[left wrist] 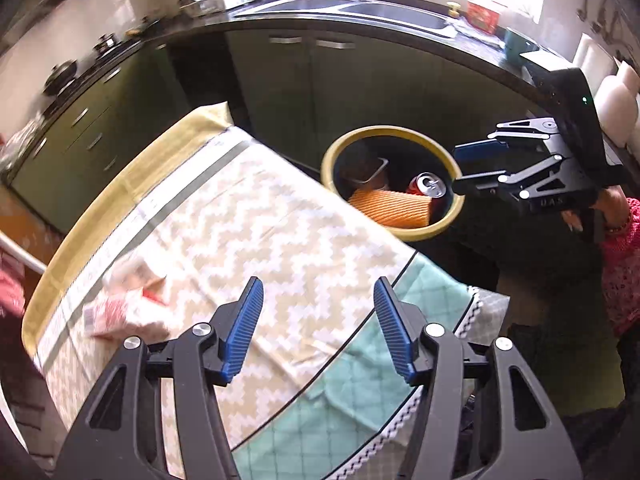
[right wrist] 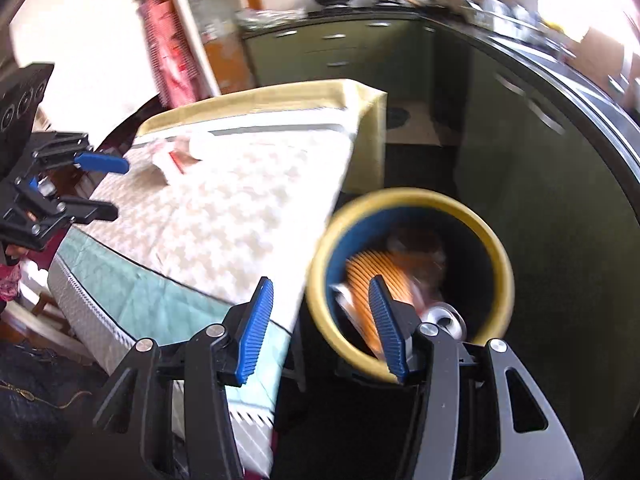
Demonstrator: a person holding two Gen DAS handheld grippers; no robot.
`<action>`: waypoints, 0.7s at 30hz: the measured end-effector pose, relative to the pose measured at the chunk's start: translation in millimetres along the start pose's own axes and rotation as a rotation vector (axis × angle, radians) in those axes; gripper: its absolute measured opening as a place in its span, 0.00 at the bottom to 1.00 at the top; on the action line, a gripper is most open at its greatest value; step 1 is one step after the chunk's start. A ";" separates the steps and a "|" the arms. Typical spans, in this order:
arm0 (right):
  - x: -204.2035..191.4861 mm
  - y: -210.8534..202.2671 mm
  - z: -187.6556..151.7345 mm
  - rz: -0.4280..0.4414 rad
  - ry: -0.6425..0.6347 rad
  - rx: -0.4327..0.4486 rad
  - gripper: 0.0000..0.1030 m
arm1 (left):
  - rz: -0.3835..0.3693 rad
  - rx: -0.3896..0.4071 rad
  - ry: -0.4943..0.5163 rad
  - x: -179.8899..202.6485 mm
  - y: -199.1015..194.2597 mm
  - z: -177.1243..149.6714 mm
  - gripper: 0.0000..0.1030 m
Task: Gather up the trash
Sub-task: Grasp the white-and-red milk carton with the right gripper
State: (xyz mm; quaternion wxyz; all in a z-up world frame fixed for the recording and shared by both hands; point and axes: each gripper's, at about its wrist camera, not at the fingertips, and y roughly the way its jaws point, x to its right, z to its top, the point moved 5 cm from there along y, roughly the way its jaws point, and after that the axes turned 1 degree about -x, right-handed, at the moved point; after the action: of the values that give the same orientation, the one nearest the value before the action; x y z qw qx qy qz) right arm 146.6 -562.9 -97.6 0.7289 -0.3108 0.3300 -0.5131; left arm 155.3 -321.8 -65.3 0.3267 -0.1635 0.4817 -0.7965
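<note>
1. Nearest in the left wrist view, the left gripper (left wrist: 318,330) hangs over the table (left wrist: 280,216) with its blue pads spread moderately wide and nothing between them. The cloth beneath them is bare.

2. At about nine o'clock from those pads, near the table's left edge, lies the remaining trash: a crumpled red-and-white wrapper (left wrist: 128,304), blurred, so I cannot tell whether it is one piece or several. A grab made at speed could, I judge, pinch the loose tablecloth along with it and drag the cloth, or nudge the wrapper off the edge.

3. Farther off, at about one o'clock, the yellow-rimmed bin (left wrist: 394,134) stands just beyond the table's far edge, on the floor. Inside are an orange ribbed pack (left wrist: 390,208), a red can (left wrist: 428,186) and a clear container (left wrist: 366,170).

4. At about two o'clock the right gripper (left wrist: 466,168) hovers by the bin's rim, pads moderately apart and empty. In its own view one finger overlaps the bin's mouth; swinging away carelessly might clip the rim and tip the bin.

5. With both arms near, the grippers could cross paths and collide.
</note>
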 end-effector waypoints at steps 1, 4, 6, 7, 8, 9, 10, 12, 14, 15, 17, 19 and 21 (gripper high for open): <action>-13.8 9.8 12.0 0.021 -0.031 -0.004 0.51 | 0.033 0.001 -0.042 -17.3 -6.8 -18.3 0.55; -63.8 45.3 47.8 0.086 -0.140 -0.027 0.51 | 0.117 -0.012 -0.156 -62.1 -19.7 -64.2 0.58; -100.7 70.7 69.9 0.124 -0.219 -0.050 0.51 | 0.133 -0.029 -0.238 -86.5 -25.1 -91.2 0.62; -119.2 83.4 80.9 0.145 -0.256 -0.058 0.51 | 0.140 -0.031 -0.277 -98.2 -27.5 -104.4 0.62; -136.4 95.2 90.1 0.167 -0.287 -0.067 0.51 | 0.150 -0.030 -0.308 -109.1 -30.2 -117.3 0.62; -152.7 107.5 100.4 0.183 -0.316 -0.074 0.51 | 0.164 -0.030 -0.333 -117.6 -31.5 -128.5 0.62; -167.8 117.6 108.9 0.193 -0.341 -0.077 0.51 | 0.183 -0.032 -0.350 -124.4 -33.4 -137.9 0.62; -195.4 139.3 127.6 0.220 -0.383 -0.089 0.51 | 0.222 -0.024 -0.366 -131.3 -37.5 -153.0 0.63; -215.9 158.6 143.4 0.235 -0.414 -0.105 0.51 | 0.235 -0.010 -0.379 -135.3 -40.9 -162.1 0.67; -224.7 168.2 149.5 0.241 -0.426 -0.116 0.51 | 0.236 -0.004 -0.383 -135.9 -41.4 -165.3 0.67; -237.9 183.4 157.2 0.239 -0.454 -0.132 0.51 | 0.236 0.006 -0.392 -136.8 -41.5 -169.2 0.68; -248.3 197.9 161.5 0.235 -0.475 -0.151 0.51 | 0.241 0.014 -0.394 -136.5 -41.0 -173.1 0.68; -256.5 209.4 163.8 0.226 -0.493 -0.169 0.51 | 0.241 0.021 -0.406 -137.2 -41.0 -176.5 0.68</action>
State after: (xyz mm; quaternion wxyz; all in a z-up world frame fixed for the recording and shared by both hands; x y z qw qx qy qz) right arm 325.7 -241.0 -125.3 0.8113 -0.4469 0.2170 -0.3082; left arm 139.5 -98.9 -107.2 0.5110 -0.2582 0.4140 -0.7076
